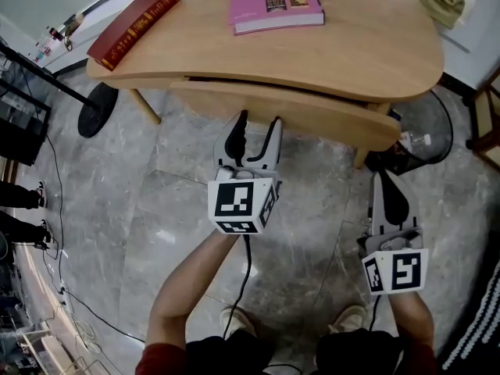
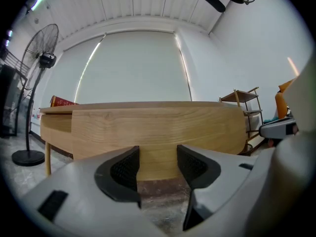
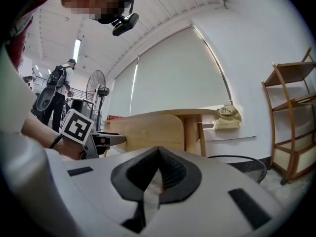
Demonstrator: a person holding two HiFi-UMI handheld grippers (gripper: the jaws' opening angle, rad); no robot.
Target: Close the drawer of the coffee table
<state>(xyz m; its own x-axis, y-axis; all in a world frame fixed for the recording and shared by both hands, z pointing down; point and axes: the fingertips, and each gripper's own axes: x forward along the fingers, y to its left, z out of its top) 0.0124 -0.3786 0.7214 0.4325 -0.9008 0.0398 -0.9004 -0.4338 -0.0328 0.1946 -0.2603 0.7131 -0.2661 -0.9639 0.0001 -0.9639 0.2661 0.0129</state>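
The drawer (image 1: 312, 119) is a long, shallow box of pale wood with a smooth, gently curved front and a fine straight grain. It hangs under the rounded top of the desk (image 1: 359, 53) and stands out a little past the top's near edge. In the left gripper view its front panel (image 2: 158, 127) fills the middle, plain, with no handle in sight.

The left claw (image 1: 258, 123) is at the drawer's front, jaws a moderate way apart with nothing between them, their black ribbed pads facing each other. Whether the tips touch the wood cannot be told. The right claw (image 1: 388, 182) hangs to the right of the drawer, near the desk leg, jaws pressed together and empty.

Above the drawer, on the desk top, lie a pink book (image 1: 275, 2) and, further left, a dark red book (image 1: 134, 26) with gilt lettering too small to read. Left of the drawer a round black fan base (image 1: 98, 109) sits on the grey marbled floor (image 1: 156, 225).
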